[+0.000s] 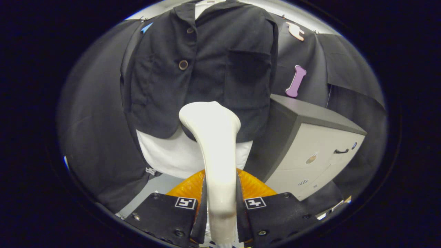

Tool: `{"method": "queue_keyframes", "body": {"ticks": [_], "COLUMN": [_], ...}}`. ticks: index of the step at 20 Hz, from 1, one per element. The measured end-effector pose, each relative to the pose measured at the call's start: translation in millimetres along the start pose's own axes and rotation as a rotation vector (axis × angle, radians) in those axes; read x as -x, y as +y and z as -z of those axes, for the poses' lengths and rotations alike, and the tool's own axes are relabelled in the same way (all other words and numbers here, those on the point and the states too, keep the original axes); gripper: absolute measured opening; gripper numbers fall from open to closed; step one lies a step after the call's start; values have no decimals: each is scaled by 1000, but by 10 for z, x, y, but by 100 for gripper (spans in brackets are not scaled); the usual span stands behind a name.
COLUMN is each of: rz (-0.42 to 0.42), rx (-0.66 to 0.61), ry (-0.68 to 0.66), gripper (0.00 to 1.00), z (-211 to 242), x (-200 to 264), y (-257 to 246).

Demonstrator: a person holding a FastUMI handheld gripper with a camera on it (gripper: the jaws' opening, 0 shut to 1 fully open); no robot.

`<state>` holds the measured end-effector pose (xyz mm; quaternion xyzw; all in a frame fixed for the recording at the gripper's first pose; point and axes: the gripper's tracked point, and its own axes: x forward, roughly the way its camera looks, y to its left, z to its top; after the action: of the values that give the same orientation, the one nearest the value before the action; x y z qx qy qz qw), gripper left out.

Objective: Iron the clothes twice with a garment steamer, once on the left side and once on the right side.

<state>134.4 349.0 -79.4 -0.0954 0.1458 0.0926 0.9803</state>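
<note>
A dark button-up jacket (203,69) hangs over a white under-layer (165,155) straight ahead of me. It has brown buttons down the front and a chest pocket to the right of them. My gripper (220,203) is shut on the handle of a white garment steamer (215,144), both fingers pressing its sides. The steamer's head rises beyond the fingertips to the jacket's lower hem, near the middle. I cannot tell if it touches the cloth. An orange part (253,186) of the steamer shows behind the handle.
A grey cabinet (320,144) with drawers and a dark handle stands to the right of the jacket, close to its hem. Black cloth (89,131) hangs behind and to both sides. A pale floor strip (151,191) shows below the jacket.
</note>
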Motion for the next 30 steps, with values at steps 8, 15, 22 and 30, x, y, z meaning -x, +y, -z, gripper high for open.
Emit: {"method": "queue_keyframes", "body": {"ticks": [8, 15, 22, 30], "rz": [-106, -149, -121, -111], "rx": [6, 38, 19, 51], "ry": [-312, -567, -721, -722], "gripper": [38, 38, 38, 38], "z": [-1651, -3017, -3907, -4137], "x": [632, 1041, 933, 585], "y": [498, 966, 1227, 1393]}}
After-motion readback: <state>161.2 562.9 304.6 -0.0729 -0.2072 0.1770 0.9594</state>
